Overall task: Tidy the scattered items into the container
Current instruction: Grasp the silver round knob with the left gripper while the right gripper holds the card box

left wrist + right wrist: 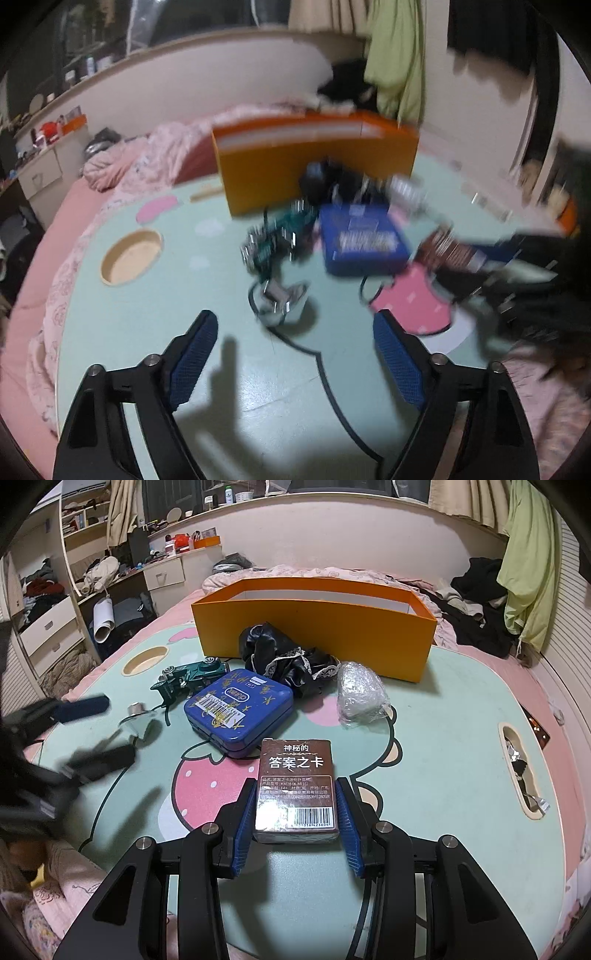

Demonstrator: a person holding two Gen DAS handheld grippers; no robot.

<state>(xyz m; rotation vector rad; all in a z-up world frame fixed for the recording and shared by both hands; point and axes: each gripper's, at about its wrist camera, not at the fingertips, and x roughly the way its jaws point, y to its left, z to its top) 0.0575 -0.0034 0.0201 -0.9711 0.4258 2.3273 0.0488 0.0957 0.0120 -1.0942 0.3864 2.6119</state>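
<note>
An orange box (314, 635) stands at the back of the mint play table (443, 738); it also shows in the left wrist view (314, 166). My right gripper (297, 794) is shut on a brown card box (295, 786). In front of the orange box lie a blue tin (240, 709), a green toy car (192, 675), black lace cloth (284, 657), a bubble-wrapped bundle (362, 694) and a small silver piece (138, 716). My left gripper (295, 328) is open and empty, just short of the silver piece (284, 299). The left wrist view is blurred.
The table sits on a pink bed (48, 258). It has a round cup hole (131, 256) at the left and a slot (521, 771) at the right. Clothes (480, 605) pile up behind the orange box. Shelves and drawers (55, 627) stand at the far left.
</note>
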